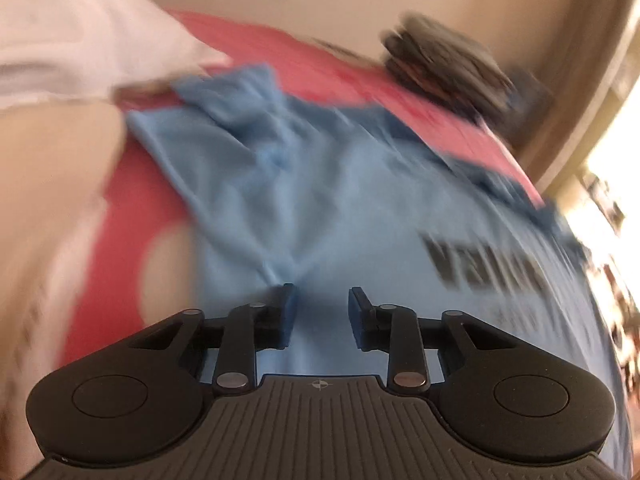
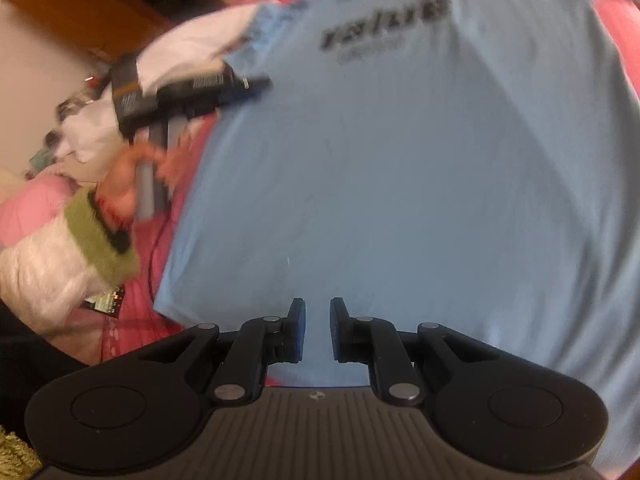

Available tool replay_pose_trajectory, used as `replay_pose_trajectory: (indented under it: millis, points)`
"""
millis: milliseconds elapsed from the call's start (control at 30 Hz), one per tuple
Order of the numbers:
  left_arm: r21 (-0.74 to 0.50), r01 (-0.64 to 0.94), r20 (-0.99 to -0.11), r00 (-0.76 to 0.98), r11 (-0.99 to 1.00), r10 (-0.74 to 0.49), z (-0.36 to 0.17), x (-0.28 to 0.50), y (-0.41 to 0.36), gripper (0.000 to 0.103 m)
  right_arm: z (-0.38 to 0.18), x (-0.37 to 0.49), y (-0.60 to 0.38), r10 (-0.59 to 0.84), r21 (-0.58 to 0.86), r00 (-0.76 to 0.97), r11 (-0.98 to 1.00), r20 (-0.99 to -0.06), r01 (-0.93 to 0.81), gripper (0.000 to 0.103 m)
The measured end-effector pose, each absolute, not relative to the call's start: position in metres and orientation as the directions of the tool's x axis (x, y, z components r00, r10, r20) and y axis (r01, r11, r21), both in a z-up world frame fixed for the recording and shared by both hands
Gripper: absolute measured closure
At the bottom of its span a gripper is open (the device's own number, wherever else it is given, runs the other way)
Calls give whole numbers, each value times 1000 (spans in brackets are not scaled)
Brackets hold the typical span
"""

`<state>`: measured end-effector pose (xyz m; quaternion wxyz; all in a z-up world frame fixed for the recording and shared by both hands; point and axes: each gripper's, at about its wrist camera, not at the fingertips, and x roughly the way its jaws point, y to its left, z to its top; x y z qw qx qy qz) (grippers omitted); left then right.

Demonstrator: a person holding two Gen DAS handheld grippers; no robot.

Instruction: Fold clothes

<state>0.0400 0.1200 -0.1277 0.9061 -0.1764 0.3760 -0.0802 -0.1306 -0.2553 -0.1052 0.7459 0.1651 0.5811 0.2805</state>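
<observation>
A light blue cotton T-shirt with black lettering (image 2: 400, 160) is lying spread across the pink bedspread (image 1: 132, 216). Both the left gripper (image 1: 322, 304) and right gripper (image 2: 318, 320) are hovering with jaws apart, gripping nothing. Any careless pinch risks bunching wrinkles.

A T-shirt (image 2: 400, 180) lies spread flat on the bed cover (image 1: 132, 216) beneath both tools I operate. My right gripper (image 2: 318, 330) hangs over the shirt's lower part, with the printed lettering (image 2: 384, 24) on the far side of it. To its left, my left gripper (image 2: 256, 84) reaches in over the shirt's left edge, with a hand (image 2: 132, 184) on its handle below. In the left wrist view, a sleeve (image 1: 224, 100) lies ahead, and a dark bundle (image 1: 452, 68) sits beyond the shirt, far right.
</observation>
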Motion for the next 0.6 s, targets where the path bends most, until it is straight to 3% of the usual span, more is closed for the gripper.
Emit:
replay_pose_trajectory:
  millis: [133, 400, 600]
  points:
    - [-395, -44, -621, 749, 918, -231, -132, 58, 143, 73, -112, -164, -255, 589, 585, 154, 808, -793, -72, 88]
    - [-397, -19, -580, 780, 918, -235, -133, 59, 158, 71, -69, -182, -240, 263, 259, 317, 964, -911, -54, 88]
    - [-433, -32, -556, 796, 901, -239, -124, 54, 164, 71, -24, -166, -194, 138, 52, 410, 975, -901, -215, 89]
